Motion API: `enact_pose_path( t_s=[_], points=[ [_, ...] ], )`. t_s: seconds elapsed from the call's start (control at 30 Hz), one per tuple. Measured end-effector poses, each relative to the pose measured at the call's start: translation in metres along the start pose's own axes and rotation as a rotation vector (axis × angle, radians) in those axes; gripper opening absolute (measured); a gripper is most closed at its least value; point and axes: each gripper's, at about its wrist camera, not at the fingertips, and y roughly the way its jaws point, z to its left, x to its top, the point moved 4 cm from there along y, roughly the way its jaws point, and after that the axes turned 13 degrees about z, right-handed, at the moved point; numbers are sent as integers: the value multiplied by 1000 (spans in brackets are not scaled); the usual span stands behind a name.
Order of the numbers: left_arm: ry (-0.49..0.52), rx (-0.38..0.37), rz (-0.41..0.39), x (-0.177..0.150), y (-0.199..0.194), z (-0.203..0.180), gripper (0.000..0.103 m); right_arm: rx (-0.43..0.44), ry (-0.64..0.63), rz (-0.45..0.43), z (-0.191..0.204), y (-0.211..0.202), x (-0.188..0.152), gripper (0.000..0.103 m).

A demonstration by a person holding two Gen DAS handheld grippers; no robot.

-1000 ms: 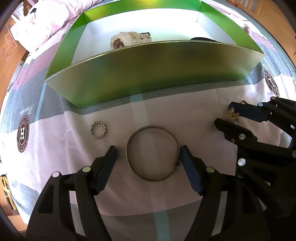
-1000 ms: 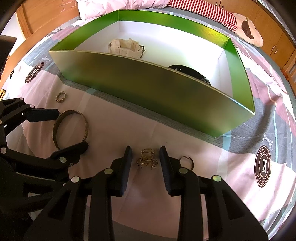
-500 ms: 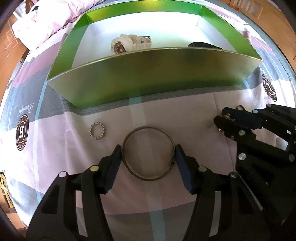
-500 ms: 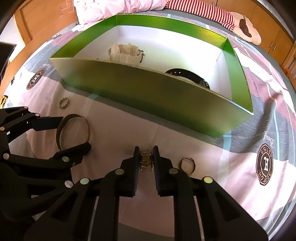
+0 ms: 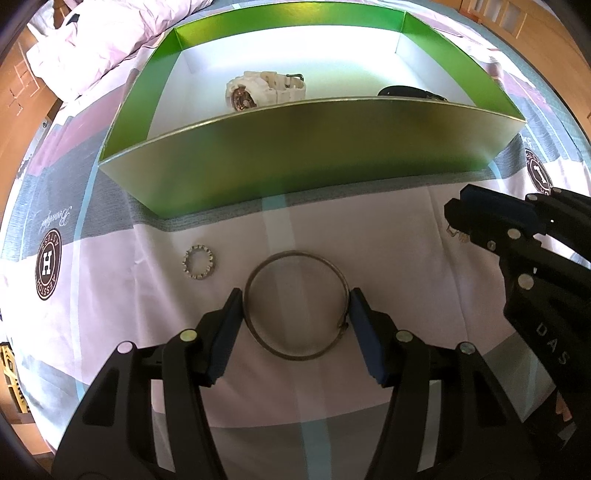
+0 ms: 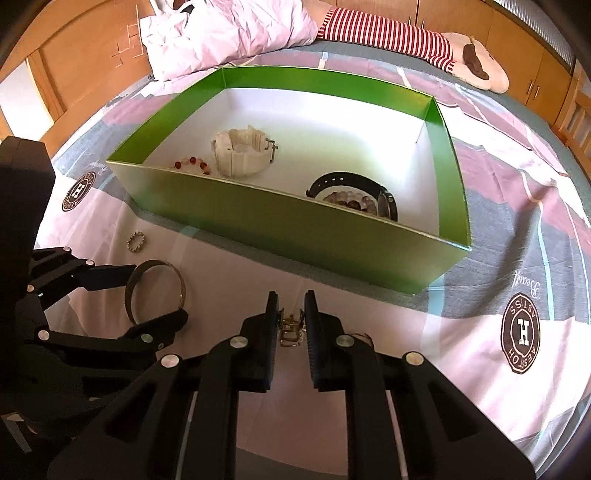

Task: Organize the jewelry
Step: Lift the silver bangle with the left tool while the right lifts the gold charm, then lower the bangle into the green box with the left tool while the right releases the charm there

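Jewelry split between bedsheet [image 6: 480, 387] and green box [image 6: 332, 236]. Thin metal bangle [image 5: 297, 304] lies flat on the sheet, sitting between the pads of the left hand-held gripper [image 5: 297, 325]; jaws closed in over the last second and then stopped, pads at the bangle's outer edge on both sides, so clamped on it as far as I can see. Small gold clip-like piece [image 6: 290, 328] is pinched in the right hand-held gripper [image 6: 291, 325], jaws just closed tight on it; whether it has cleared the sheet I can't tell. Small beaded ring [image 5: 199, 261] loose on the sheet, just left of the bangle, near the box's front wall. Thin dark loop [image 6: 364, 338] on the sheet, mostly hidden behind the right gripper's right finger. Inside the box: white watch [image 6: 242, 157] at left with a reddish bead bracelet [image 6: 192, 164] beside it, black watch [image 6: 354, 192] at right circling a pale bead bracelet [image 6: 345, 199]. Pink duvet [image 6: 229, 33] and striped plush toy [image 6: 406, 40] beyond the box.
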Motion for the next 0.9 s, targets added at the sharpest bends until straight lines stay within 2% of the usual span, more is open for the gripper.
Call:
enact_pose_path(
  t_s=[0.43, 0.63, 0.8, 0.9],
  points=[
    [-11, -7, -19, -1, -5, 3, 59, 2, 14, -5, 2, 0, 3, 15],
    [-18, -35, -83, -2, -24, 9, 59, 11, 13, -25, 2, -6, 4, 15],
    [-28, -14, -155, -2, -42, 17, 59, 31, 10, -60, 4, -16, 7, 15],
    [-41, -38, -189, 0, -55, 27, 59, 54, 8, -87, 6, -27, 9, 15]
  ],
)
